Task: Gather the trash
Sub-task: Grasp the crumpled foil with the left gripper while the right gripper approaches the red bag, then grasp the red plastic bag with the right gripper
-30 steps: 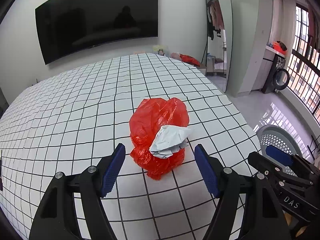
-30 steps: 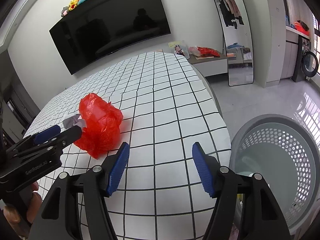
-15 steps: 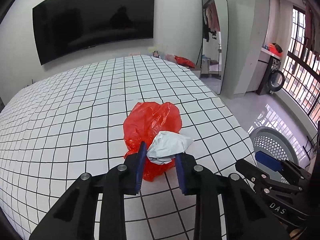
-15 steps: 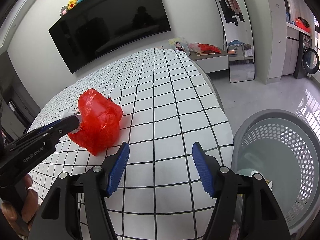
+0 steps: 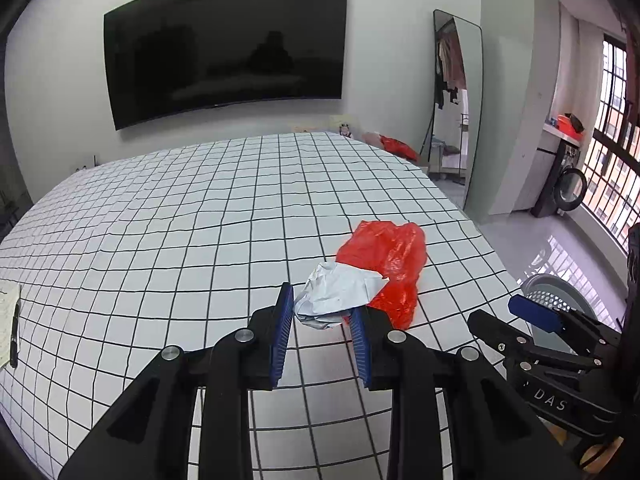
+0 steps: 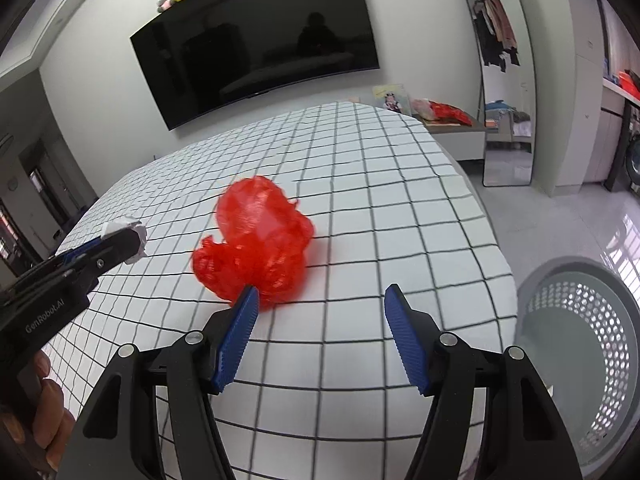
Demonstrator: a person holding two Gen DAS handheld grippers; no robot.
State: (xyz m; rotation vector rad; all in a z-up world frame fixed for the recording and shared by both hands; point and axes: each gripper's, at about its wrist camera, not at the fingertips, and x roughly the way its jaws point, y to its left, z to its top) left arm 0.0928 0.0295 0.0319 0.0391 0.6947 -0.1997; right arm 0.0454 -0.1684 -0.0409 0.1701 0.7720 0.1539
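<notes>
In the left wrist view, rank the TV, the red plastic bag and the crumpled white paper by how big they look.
1. TV, by far the largest.
2. Red plastic bag.
3. Crumpled white paper, slightly smaller than the bag; it is nearer the camera, so that ranking is unsure.

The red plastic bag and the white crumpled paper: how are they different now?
The red plastic bag lies free on the checked cloth; the white crumpled paper is gripped by the left gripper. The bag is bigger and translucent, the paper smaller and opaque. Both are crumpled.

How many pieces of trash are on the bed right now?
2: a crumpled white paper gripped by the left gripper, and a red plastic bag lying beside it on the bed.
</notes>
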